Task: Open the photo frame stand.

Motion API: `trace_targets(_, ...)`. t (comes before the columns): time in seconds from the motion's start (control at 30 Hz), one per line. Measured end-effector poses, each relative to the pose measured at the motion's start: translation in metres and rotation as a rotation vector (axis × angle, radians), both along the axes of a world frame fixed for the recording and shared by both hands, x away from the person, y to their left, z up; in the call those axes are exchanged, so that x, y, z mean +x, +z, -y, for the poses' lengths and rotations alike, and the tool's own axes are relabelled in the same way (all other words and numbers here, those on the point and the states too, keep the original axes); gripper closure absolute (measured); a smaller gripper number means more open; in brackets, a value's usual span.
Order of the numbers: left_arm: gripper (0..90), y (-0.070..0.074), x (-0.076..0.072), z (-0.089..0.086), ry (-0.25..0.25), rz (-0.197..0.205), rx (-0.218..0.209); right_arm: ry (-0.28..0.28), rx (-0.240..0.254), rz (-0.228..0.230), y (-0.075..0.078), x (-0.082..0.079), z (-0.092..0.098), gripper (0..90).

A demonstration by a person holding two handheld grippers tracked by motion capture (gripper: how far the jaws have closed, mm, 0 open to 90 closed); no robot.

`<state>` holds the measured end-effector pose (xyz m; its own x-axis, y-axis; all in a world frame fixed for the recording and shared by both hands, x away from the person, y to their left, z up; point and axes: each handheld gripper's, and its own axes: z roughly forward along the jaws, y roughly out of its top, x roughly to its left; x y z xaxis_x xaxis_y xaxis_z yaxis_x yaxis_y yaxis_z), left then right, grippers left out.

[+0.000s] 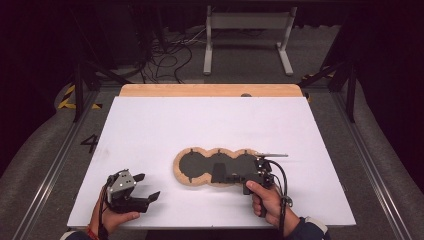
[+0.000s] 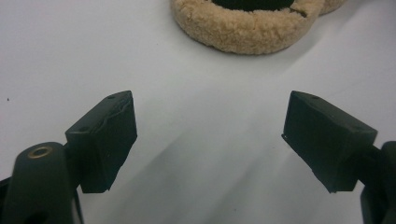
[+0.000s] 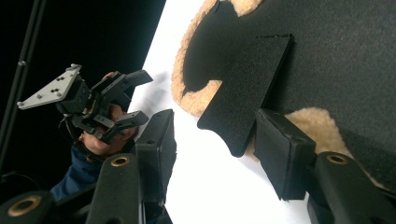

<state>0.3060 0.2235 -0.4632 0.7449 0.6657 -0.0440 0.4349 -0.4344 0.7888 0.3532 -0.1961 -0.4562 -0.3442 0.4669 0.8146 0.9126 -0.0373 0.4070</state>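
Gaping wide over bare table, left gripper [image 1: 147,186], right gripper [image 3: 212,140] half open, one jaw touching fleece pad's [image 1: 186,178] black flap [image 3: 245,91].

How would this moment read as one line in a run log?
left claw: open, empty, over white table | right claw: jaws apart around black flap of fleece-rimmed black three-lobed pad, grip unclear

The pad [image 1: 215,166] has a curly, fleecy tan rim and a matt black felt-like face. Under the pad lies a smooth, matt white sheet [image 1: 150,130]; beyond the sheet shows a strip of pale wood [image 1: 210,90].
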Motion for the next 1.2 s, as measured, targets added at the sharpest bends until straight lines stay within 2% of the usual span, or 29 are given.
trace_targets(0.07, 17.9, -0.001, -0.001, 0.001, -0.007, -0.003, 0.004, 0.008, 0.008, -0.024, -0.002, -0.003, 0.001, 47.3)
trace_targets(0.13, 17.9, -0.001, -0.002, 0.001, -0.012, -0.003, 0.004, 0.039, 0.007, -0.035, -0.004, -0.006, 0.000, 45.7)
trace_targets(0.47, 17.9, 0.001, 0.000, 0.003, -0.024, 0.013, 0.025, 0.073, -0.001, -0.016, -0.003, -0.003, -0.007, 45.7)
trace_targets(0.63, 17.9, 0.005, 0.016, 0.008, -0.019, 0.008, 0.015, 0.077, -0.019, -0.007, 0.000, 0.002, -0.008, 49.5)
trace_targets(0.7, 17.9, 0.007, 0.023, 0.010, -0.025, -0.005, 0.001, 0.075, -0.028, -0.006, 0.001, 0.004, -0.008, 52.7)
trace_targets(0.8, 16.7, 0.007, 0.036, 0.017, -0.032, -0.057, -0.022, 0.064, -0.012, -0.017, -0.003, 0.007, -0.006, 59.2)
trace_targets(0.9, 16.8, 0.008, 0.049, 0.023, -0.039, -0.073, -0.040, 0.035, -0.006, -0.021, -0.004, 0.012, -0.005, 63.6)
trace_targets(0.93, 16.8, 0.009, 0.052, 0.025, -0.037, -0.082, -0.053, 0.028, -0.007, -0.016, -0.005, 0.013, -0.005, 63.7)
trace_targets(1.03, 16.2, 0.010, 0.062, 0.029, -0.039, -0.092, -0.047, 0.011, 0.024, -0.035, -0.008, 0.017, -0.006, 62.7)
trace_targets(1.07, 15.9, 0.010, 0.066, 0.032, -0.047, -0.118, -0.061, 0.014, 0.030, -0.034, -0.010, 0.018, -0.007, 62.6)
trace_targets(1.1, 15.7, 0.010, 0.070, 0.034, -0.054, -0.126, -0.065, 0.018, 0.034, -0.041, -0.010, 0.019, -0.007, 62.4)
trace_targets(1.2, 15.6, 0.009, 0.074, 0.038, -0.052, -0.138, -0.074, 0.013, 0.019, -0.038, -0.009, 0.019, -0.010, 61.9)
